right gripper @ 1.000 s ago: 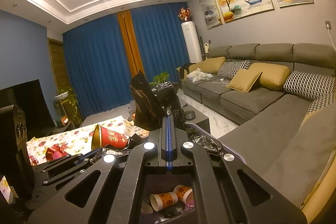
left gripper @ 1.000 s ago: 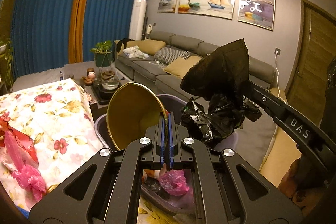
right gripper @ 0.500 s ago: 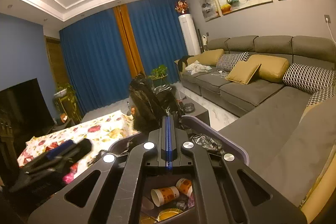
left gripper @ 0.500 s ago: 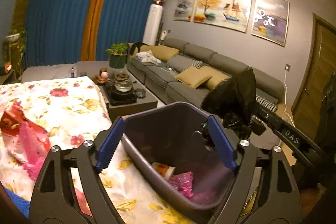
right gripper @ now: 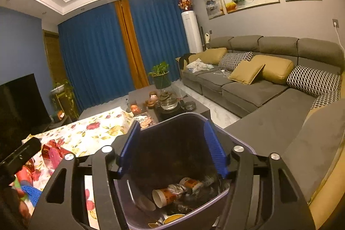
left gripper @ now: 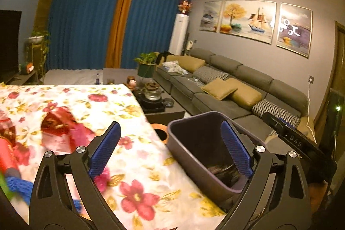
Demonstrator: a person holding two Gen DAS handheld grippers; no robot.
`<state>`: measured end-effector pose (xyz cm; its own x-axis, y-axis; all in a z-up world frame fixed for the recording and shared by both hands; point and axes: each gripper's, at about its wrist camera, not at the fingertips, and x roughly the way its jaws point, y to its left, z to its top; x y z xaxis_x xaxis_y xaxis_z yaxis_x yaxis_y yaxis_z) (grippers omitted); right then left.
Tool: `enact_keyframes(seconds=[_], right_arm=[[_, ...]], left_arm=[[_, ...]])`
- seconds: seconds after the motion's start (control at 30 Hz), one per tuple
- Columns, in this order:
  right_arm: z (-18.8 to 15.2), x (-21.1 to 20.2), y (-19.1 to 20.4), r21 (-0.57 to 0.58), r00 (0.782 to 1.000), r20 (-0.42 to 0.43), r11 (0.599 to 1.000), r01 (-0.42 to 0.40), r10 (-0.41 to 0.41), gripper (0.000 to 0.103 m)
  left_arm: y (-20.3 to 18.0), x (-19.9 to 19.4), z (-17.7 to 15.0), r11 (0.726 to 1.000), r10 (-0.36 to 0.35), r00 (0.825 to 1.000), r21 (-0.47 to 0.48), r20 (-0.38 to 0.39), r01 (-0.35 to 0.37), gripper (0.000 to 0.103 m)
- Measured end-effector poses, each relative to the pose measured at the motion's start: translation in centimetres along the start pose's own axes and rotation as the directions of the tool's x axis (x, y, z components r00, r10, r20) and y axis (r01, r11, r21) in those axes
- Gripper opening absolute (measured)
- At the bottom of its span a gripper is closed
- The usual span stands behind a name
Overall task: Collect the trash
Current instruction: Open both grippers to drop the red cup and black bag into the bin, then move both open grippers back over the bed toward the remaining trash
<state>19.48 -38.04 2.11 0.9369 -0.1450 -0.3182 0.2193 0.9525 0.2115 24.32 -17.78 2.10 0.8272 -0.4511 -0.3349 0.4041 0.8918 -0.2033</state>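
A grey-purple trash bin [left gripper: 194, 143] stands at the edge of the floral tablecloth [left gripper: 133, 165]; in the right wrist view the bin [right gripper: 179, 128] holds paper cups [right gripper: 166, 196] and a black bag [right gripper: 207, 186]. My left gripper [left gripper: 170, 143] is open and empty, over the table edge and the bin's left side. My right gripper [right gripper: 171, 148] is open and empty, right above the bin's mouth. A red paper cup [left gripper: 58, 124] and pink plastic [left gripper: 82, 135] lie on the table to the left.
A blue knitted item [left gripper: 19, 186] lies at the table's near left. A low coffee table with a glass teapot [left gripper: 153, 94] and a plant [left gripper: 146, 64] stands beyond. A grey sofa [left gripper: 237, 87] runs along the right wall. A TV [right gripper: 19, 100] stands at left.
My left gripper opened, let the gold-lined cup fall in the bin, then swung left toward the table. My right gripper opened and dropped the black bag into the bin.
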Motion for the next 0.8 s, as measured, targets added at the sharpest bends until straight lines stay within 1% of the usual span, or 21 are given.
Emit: enact_keyframes(seconds=[0.07, 0.1, 0.17, 0.23, 0.33, 0.47, 0.57, 0.73, 0.8], right_arm=[[-0.2, -0.8, 0.6, -0.014, 1.000, 0.012, 1.000, 0.002, -0.001, 0.076], [-0.3, -1.1, 0.8, -0.021, 1.000, 0.019, 1.000, 0.003, -0.003, 0.077], [-0.5, -1.8, 1.5, -0.043, 0.999, 0.035, 0.999, 0.010, -0.008, 0.085], [-0.7, -2.6, 2.1, -0.066, 0.999, 0.046, 0.998, 0.017, -0.014, 0.087], [-1.0, -3.5, 3.0, -0.083, 0.999, 0.049, 0.996, 0.015, -0.011, 0.087], [-1.2, -4.7, 4.5, -0.082, 0.998, 0.054, 0.997, -0.013, 0.018, 0.087], [-1.6, -5.4, 6.1, -0.092, 0.997, 0.060, 0.995, -0.035, 0.041, 0.087], [-2.7, -5.9, 9.4, -0.118, 0.994, 0.035, 0.988, -0.096, 0.101, 0.087], [-3.3, -5.8, 10.8, -0.132, 0.992, 0.021, 0.984, -0.119, 0.123, 0.087]], left_arm=[[0.6, -0.9, -0.1, 1.000, 0.012, 1.000, -0.009, 0.007, -0.012, 0.094], [0.8, -1.3, -0.1, 1.000, 0.018, 1.000, -0.009, 0.012, -0.018, 0.095], [1.3, -2.2, -0.4, 0.999, 0.042, 0.999, -0.005, 0.019, -0.042, 0.095], [2.1, -3.1, -0.8, 0.998, 0.068, 0.997, -0.002, 0.024, -0.068, 0.095], [3.5, -4.3, -1.6, 0.993, 0.115, 0.993, -0.005, 0.026, -0.115, 0.095], [5.6, -6.0, -2.3, 0.985, 0.174, 0.985, -0.019, 0.022, -0.173, 0.095], [7.7, -7.3, -2.7, 0.974, 0.224, 0.974, -0.026, 0.021, -0.224, 0.095], [11.8, -9.6, -3.8, 0.946, 0.319, 0.948, -0.053, 0.011, -0.318, 0.095], [13.7, -10.6, -4.2, 0.930, 0.361, 0.933, -0.070, 0.005, -0.360, 0.095]])
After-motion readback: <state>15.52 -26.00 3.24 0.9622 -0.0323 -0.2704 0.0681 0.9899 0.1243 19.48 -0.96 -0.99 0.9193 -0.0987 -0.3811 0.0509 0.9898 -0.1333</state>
